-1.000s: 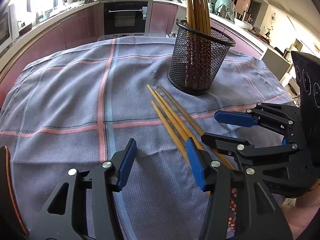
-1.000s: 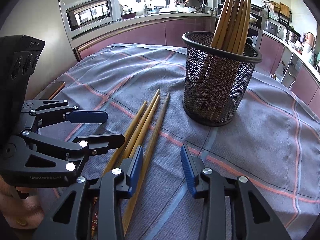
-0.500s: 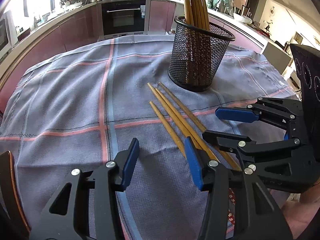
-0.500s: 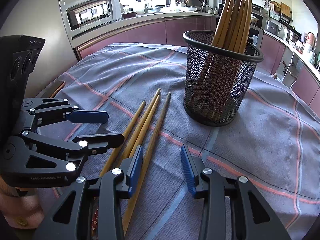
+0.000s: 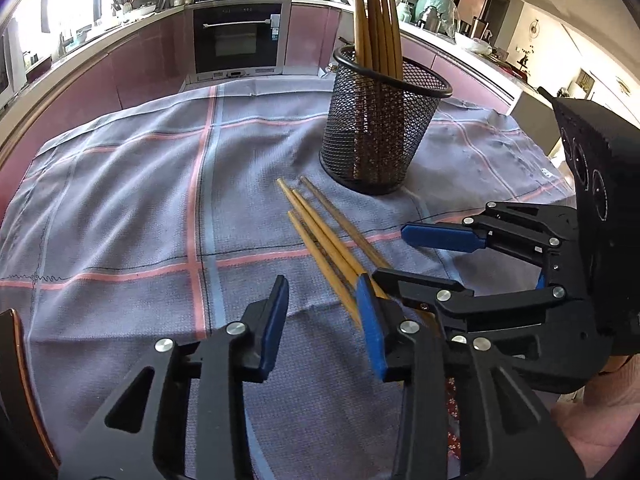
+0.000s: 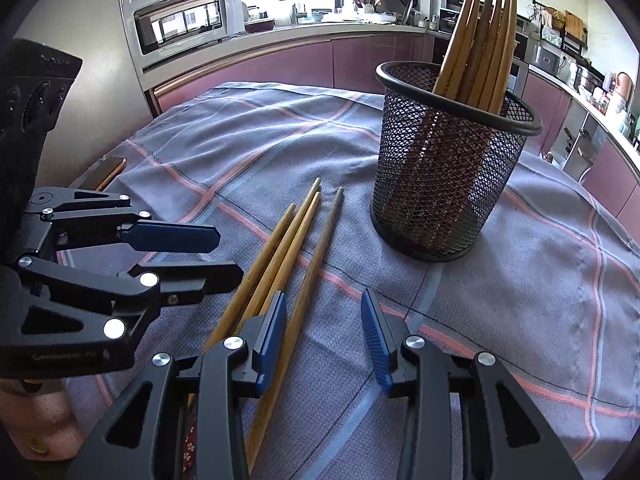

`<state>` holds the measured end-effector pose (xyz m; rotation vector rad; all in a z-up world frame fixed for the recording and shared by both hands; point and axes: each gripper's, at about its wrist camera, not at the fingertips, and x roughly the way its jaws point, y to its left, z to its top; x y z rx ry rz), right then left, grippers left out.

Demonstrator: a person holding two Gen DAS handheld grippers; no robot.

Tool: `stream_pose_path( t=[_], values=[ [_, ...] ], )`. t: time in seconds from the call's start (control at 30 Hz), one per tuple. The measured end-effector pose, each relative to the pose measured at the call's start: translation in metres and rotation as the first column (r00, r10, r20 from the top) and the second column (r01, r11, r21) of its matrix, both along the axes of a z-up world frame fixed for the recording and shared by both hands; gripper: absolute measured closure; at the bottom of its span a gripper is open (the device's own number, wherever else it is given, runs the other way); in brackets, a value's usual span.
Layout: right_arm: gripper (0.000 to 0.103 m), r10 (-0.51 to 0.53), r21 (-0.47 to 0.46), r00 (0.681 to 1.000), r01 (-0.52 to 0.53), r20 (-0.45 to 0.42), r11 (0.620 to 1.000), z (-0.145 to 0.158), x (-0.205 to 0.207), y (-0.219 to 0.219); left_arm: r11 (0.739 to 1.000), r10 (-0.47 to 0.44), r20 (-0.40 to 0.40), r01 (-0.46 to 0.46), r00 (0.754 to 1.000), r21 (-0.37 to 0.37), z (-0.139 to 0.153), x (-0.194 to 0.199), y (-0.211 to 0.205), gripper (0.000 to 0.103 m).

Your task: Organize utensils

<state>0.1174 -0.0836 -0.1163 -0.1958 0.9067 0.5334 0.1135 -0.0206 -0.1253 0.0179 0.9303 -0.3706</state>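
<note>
Several wooden chopsticks (image 5: 324, 232) lie side by side on the checked cloth; they also show in the right wrist view (image 6: 288, 248). A black mesh holder (image 5: 380, 136) stands behind them with several chopsticks upright in it, also seen in the right wrist view (image 6: 448, 168). My left gripper (image 5: 322, 316) is open and empty, low over the cloth just left of the lying chopsticks. My right gripper (image 6: 324, 328) is open and empty, its left finger over the chopsticks' near ends. Each gripper shows in the other's view, the right (image 5: 412, 254) and the left (image 6: 226, 256).
The grey-blue cloth (image 5: 120, 208) with pink lines covers the table. A dark wood-edged object (image 6: 106, 170) lies at the table's left edge. Kitchen counters, an oven (image 5: 236, 40) and a microwave (image 6: 180, 24) lie beyond.
The left wrist view has pulled back and risen slightly, so the holder and chopsticks sit a bit farther off. The right gripper has barely moved. Both stay open.
</note>
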Motion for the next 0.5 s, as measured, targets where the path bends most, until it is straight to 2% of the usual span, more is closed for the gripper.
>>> stream_pose_path(
  t=[0.4, 0.5],
  values=[
    [0.067, -0.001, 0.007, 1.0, 0.001, -0.003, 1.0, -0.0002, 0.0003, -0.0036, 0.998, -0.011, -0.012, 0.011, 1.0, 0.065, -0.0074, 0.0008, -0.003, 0.065],
    [0.067, 0.0, 0.007, 1.0, 0.001, -0.002, 1.0, -0.0003, 0.0004, -0.003, 0.995, -0.003, -0.013, 0.004, 1.0, 0.095, -0.0065, -0.0006, 0.0018, 0.068]
  ],
)
